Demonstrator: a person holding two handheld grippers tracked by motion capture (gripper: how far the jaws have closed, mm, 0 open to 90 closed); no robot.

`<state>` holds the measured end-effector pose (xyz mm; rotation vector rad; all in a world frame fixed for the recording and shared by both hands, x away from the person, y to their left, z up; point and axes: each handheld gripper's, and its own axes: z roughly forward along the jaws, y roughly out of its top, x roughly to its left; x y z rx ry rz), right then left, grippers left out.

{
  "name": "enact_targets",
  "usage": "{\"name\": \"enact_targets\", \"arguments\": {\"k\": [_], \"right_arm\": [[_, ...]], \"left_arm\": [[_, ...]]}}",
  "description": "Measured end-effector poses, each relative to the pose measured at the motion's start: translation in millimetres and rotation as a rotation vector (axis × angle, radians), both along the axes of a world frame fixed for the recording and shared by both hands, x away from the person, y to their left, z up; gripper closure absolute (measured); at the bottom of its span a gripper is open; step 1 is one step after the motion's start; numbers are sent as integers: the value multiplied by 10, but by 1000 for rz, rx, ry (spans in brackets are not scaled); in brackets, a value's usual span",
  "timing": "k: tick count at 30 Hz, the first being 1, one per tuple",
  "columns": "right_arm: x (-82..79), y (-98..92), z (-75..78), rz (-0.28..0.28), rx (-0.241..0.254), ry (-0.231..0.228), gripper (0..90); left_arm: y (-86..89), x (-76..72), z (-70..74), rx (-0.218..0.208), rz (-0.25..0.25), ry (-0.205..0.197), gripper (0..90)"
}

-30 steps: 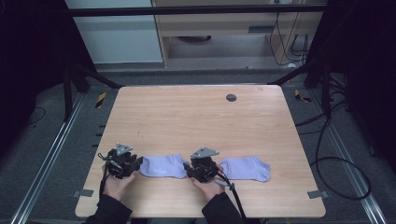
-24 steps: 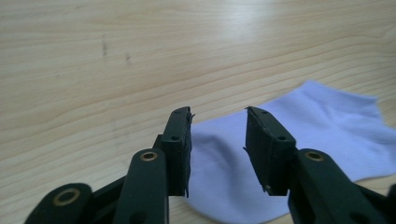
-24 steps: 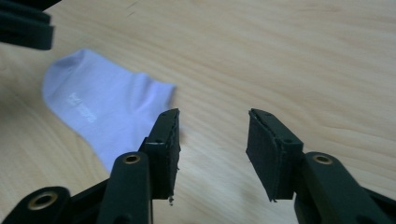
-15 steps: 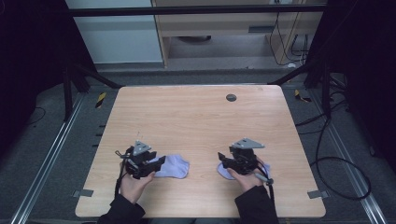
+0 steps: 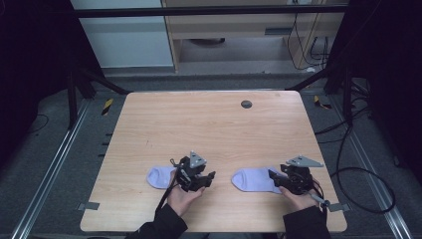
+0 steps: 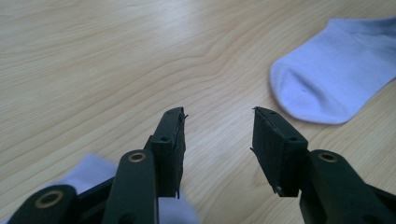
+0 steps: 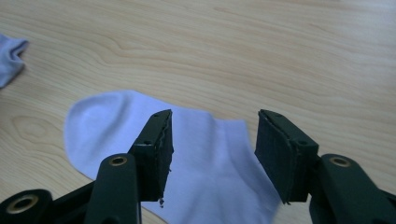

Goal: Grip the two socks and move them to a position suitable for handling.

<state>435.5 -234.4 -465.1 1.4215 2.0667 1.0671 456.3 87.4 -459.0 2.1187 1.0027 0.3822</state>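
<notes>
Two pale lilac socks lie flat near the table's front edge. The left sock [image 5: 159,177] shows its toe to the left of my left gripper [image 5: 211,177], and a bit of the left sock [image 6: 88,173] shows under its jaws. That left gripper [image 6: 218,116] is open over bare wood, its jaws having just been opening, with nothing between them. Ahead of it lies the toe of the right sock [image 6: 327,79]. My right gripper [image 5: 273,178] hangs at the right end of the right sock [image 5: 251,180]. In its own view the right gripper [image 7: 214,116] is open just above the right sock [image 7: 205,163], having just opened, pads apart from the cloth.
The wooden table [image 5: 209,129] has a dark round grommet [image 5: 246,104] near its far edge. Cables trail from both grippers toward the person's sleeves at the front edge. An edge of the left sock [image 7: 9,56] shows at the far left of the right gripper view.
Both hands have moved to the right along the front of the table, each crossing over a sock to its right end. The socks lie about where they were.
</notes>
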Motion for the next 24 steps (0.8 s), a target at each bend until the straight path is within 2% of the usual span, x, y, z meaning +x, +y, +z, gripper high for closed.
{"name": "enact_targets", "arguments": {"k": [5,11,18,24], "right_arm": [[29,-174,-95,-28,-29,32,495],[49,-227,-150,-36,-43,56,530],[62,-208,-187,-30,-69,84,582],[81,-214,-255,-28,-94,131,643]], "left_arm": [[-255,30,-67,5,-34,12,544],[-512,54,-168,18,-61,15,556],[-620,82,-279,39,-64,29,574],[-686,85,-311,49,-74,41,651]]}}
